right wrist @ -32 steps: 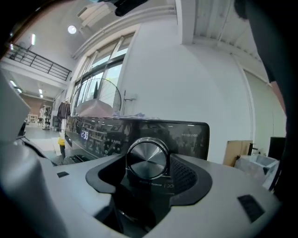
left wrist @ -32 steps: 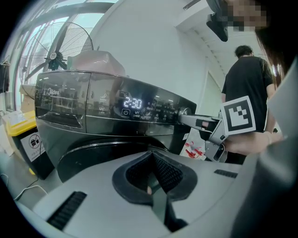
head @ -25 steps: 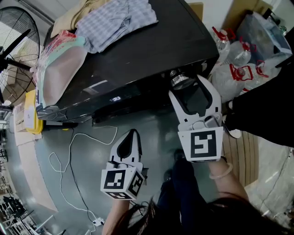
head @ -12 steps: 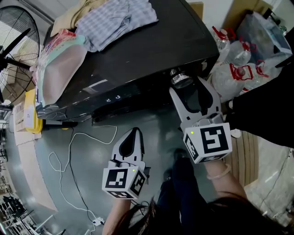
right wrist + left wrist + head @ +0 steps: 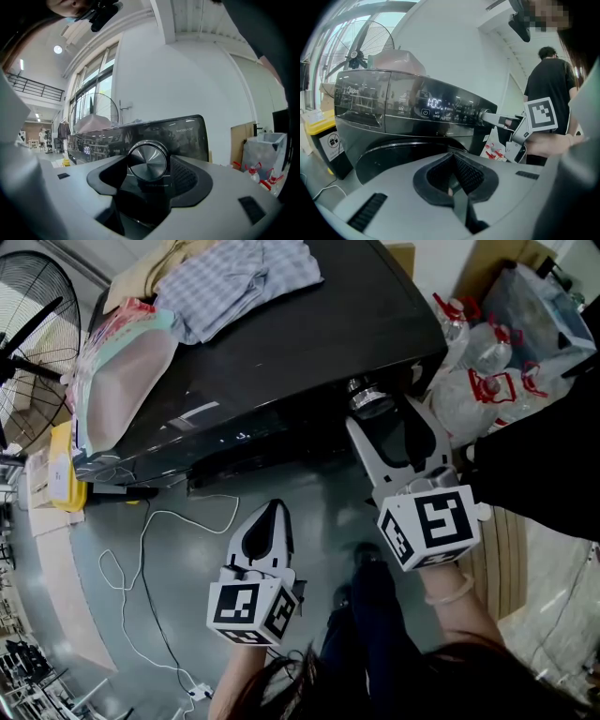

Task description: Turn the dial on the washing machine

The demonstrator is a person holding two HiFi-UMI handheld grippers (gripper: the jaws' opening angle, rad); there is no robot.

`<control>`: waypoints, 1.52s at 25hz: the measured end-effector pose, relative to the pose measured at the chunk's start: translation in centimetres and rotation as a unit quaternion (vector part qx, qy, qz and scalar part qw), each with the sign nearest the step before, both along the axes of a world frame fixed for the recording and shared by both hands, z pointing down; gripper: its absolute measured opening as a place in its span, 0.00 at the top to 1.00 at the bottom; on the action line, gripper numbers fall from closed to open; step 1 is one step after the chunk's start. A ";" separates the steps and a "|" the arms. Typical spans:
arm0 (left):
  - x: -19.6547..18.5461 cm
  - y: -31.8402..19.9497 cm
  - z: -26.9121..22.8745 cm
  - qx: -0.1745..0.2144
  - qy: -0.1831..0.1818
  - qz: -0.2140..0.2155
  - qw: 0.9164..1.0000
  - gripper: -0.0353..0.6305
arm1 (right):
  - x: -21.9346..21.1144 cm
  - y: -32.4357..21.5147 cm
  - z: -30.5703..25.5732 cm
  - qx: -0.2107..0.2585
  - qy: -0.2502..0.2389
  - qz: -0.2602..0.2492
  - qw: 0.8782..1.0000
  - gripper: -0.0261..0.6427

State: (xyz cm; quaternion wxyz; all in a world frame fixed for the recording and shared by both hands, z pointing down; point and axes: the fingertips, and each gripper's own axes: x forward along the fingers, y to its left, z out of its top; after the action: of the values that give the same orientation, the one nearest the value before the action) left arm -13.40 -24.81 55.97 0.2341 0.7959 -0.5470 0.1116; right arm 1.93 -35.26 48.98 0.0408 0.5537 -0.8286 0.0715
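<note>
R tongs [image 5: 379,414] clamped on dial [image 5: 147,161]; L tongs [image 5: 272,514] closed, empty, clear of washer [image 5: 309,343].

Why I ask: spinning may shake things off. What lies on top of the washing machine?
On the washing machine lie a checked cloth, a tan cloth beside it, and a pale plastic bag at its end. Anything under the cloths is covered.
</note>
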 end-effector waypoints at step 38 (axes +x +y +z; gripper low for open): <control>-0.1 -0.5 -0.2 0.004 -0.002 -0.005 1.000 0.92 | 0.3 0.3 -0.2 0.005 -0.006 0.028 1.000 0.53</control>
State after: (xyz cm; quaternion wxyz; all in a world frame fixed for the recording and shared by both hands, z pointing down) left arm -13.52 -25.26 55.76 0.2303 0.7939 -0.5520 0.1093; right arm 2.20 -34.96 48.75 0.0307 0.5763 -0.8134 0.0722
